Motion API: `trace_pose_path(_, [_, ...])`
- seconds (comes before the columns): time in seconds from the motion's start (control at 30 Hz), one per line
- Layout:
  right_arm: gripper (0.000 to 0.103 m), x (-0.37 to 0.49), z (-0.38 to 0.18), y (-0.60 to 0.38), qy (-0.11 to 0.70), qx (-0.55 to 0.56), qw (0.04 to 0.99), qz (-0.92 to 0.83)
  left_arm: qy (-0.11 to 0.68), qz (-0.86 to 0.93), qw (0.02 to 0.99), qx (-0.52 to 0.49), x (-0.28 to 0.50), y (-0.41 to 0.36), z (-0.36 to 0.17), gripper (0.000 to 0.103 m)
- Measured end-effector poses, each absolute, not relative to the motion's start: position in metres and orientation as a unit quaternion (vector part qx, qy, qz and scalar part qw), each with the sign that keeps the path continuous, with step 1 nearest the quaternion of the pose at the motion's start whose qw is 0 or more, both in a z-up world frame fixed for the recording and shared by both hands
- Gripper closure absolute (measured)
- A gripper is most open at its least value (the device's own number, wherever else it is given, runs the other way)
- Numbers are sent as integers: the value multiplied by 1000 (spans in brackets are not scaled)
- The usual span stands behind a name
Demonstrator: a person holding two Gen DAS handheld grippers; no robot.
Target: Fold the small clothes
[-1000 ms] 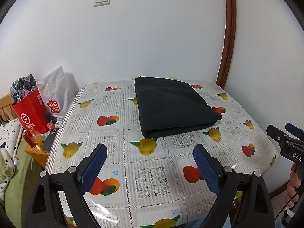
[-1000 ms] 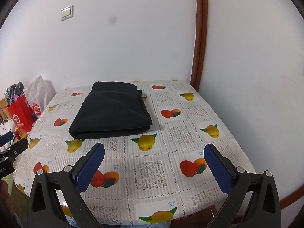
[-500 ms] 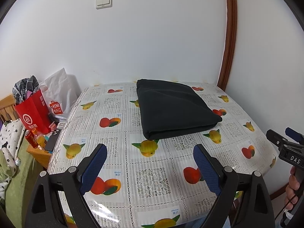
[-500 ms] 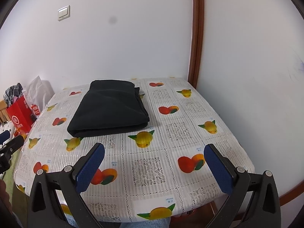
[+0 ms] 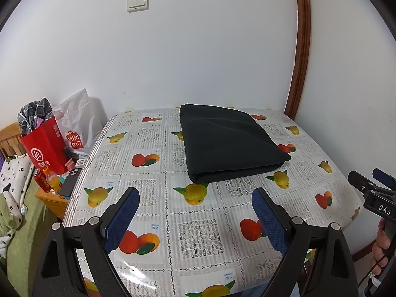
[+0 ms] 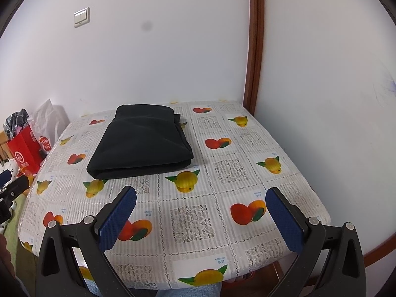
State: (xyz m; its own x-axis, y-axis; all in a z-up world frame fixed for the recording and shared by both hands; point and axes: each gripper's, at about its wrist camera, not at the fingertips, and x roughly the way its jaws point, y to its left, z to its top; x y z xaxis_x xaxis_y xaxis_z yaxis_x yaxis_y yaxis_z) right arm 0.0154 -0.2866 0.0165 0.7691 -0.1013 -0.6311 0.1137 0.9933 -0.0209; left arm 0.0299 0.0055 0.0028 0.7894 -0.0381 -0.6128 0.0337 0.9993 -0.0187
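Note:
A black garment (image 5: 230,143) (image 6: 143,141) lies folded into a neat rectangle on the far half of the table (image 5: 198,235) (image 6: 222,173), which has a fruit-print cloth. My left gripper (image 5: 195,217) hovers open over the table's near edge, well short of the garment, nothing between its blue pads. My right gripper (image 6: 200,217) is also open and empty, back over the near edge. Each gripper shows at the edge of the other's view: the right gripper (image 5: 371,188) and the left gripper (image 6: 12,188).
White walls close the table's far side and right side, with a brown wooden trim (image 5: 300,49) in the corner. Left of the table stand a red paper bag (image 5: 44,146), a white shopping bag (image 5: 76,123) and bottles on a low wooden stand (image 5: 49,198).
Both grippers have drawn back and risen a little from the table, so the folded garment sits farther off in both views. The garment has not moved.

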Motion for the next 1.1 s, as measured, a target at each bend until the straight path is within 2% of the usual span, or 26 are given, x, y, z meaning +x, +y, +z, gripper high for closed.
trace_pose_path(1.1, [0,14,18,-288,335,10,940,-61,323,-15,946,-9,28,1,5,11])
